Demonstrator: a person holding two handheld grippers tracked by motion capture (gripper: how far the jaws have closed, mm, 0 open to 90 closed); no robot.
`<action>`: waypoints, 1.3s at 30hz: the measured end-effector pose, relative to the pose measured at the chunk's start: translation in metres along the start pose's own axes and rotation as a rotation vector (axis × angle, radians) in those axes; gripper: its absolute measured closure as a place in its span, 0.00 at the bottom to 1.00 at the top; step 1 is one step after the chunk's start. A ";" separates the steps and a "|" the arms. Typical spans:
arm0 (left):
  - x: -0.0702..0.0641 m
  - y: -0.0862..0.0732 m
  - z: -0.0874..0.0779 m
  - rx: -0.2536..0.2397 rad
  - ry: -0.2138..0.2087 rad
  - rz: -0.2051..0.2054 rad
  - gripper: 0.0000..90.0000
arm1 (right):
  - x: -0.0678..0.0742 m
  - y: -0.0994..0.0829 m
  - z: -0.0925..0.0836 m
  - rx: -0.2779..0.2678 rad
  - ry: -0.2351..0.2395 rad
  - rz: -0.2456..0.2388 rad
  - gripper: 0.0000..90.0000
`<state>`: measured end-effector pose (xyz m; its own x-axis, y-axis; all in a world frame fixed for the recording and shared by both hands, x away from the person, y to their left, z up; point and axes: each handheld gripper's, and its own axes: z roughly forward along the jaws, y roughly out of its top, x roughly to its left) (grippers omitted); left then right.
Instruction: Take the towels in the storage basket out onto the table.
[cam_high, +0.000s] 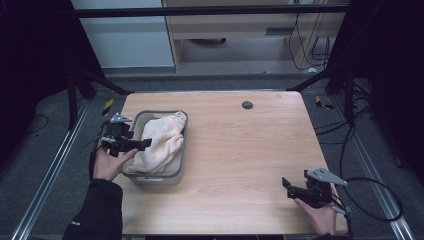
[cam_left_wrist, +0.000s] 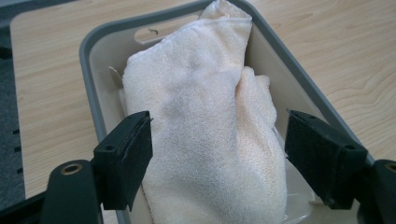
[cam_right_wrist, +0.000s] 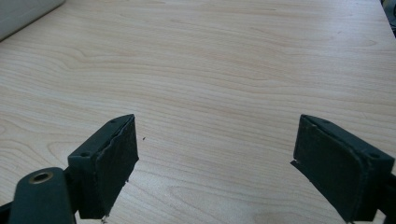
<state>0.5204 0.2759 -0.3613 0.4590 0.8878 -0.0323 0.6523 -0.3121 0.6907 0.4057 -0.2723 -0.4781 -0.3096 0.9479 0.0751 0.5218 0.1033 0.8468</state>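
Note:
A cream towel lies bunched in a grey-rimmed plastic bin on the left side of the wooden table. In the left gripper view the towel fills most of the bin. My left gripper hovers at the bin's left edge, open, its jaws set wide on either side of the towel without touching it. My right gripper rests near the table's front right corner, open, with only bare wood between its jaws.
The wooden table has a small dark round cap near its back edge. Black frame legs and cables stand on the floor around the table. A corner of the bin shows at the upper left of the right gripper view.

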 end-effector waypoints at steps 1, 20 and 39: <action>0.000 0.000 0.000 0.000 0.000 0.000 0.25 | 0.000 0.000 0.000 0.000 0.001 0.000 0.15; 0.002 0.001 0.044 0.158 0.009 0.012 0.23 | 0.001 -0.001 0.002 0.023 0.013 -0.006 0.14; 0.006 -0.009 0.074 0.297 0.013 -0.019 0.48 | 0.002 -0.002 0.006 0.048 0.025 -0.019 0.13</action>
<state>0.5620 0.2594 -0.4207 0.4388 0.8980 -0.0324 0.8094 -0.3793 0.4483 0.4085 -0.2686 -0.4822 -0.3393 0.9379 0.0724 0.5530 0.1366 0.8219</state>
